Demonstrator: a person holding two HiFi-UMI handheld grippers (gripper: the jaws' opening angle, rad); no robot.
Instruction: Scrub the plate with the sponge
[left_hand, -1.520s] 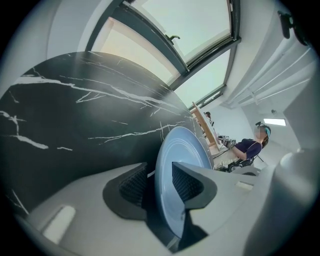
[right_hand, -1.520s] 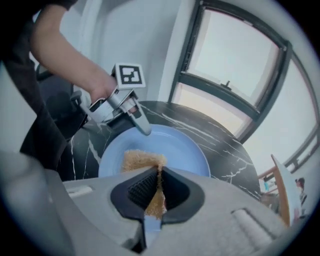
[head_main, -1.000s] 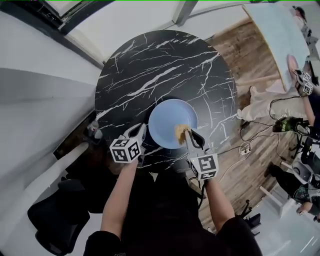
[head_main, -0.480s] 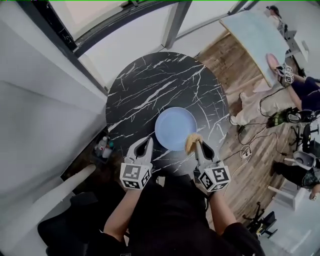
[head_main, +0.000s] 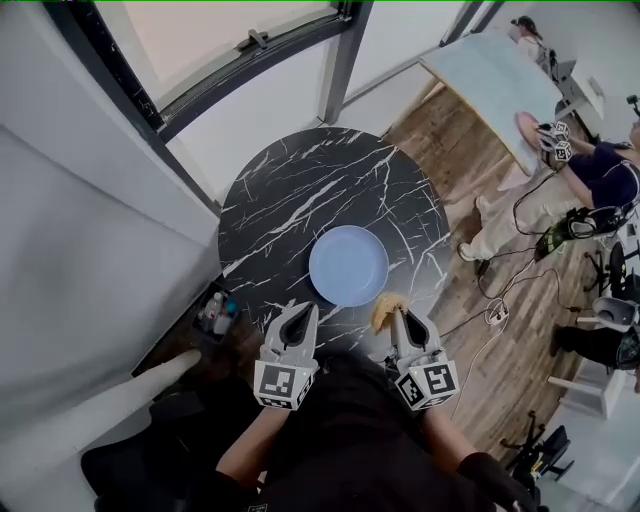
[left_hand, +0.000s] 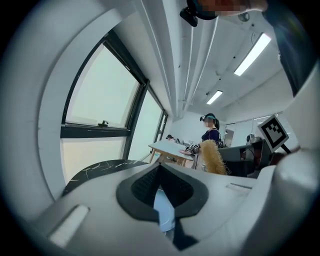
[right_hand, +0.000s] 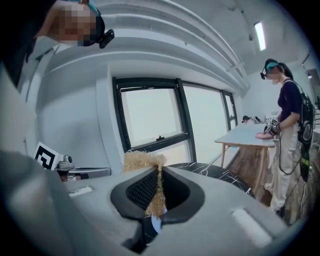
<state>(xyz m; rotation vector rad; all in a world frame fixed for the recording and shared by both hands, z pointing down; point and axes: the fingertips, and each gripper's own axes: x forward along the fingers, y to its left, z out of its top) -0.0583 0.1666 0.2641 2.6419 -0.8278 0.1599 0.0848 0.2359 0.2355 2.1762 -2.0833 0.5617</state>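
Observation:
A pale blue plate (head_main: 348, 265) lies on the round black marble table (head_main: 300, 180), empty. My right gripper (head_main: 400, 312) is held above the table's near edge, to the right of the plate, shut on a tan fibrous sponge (head_main: 388, 308). In the right gripper view the sponge (right_hand: 144, 161) pokes out above the pinched jaws. My left gripper (head_main: 300, 312) hovers at the near edge left of the plate, shut with nothing in it; its view shows the jaws closed and a sliver of the plate (left_hand: 165, 212) through them. Both grippers point nearly level, away from the plate's surface.
A small bin with bottles (head_main: 213, 312) sits on the floor left of the table. A pale blue table (head_main: 500, 75) stands at the back right, where another person (head_main: 590, 175) handles grippers. Cables (head_main: 500, 300) trail on the wooden floor to the right. A window wall (head_main: 240, 50) lies behind.
Both grippers have lifted off the plate and drawn back toward me. The sponge has come off the plate's right side with the right gripper. The head view has risen, showing more room.

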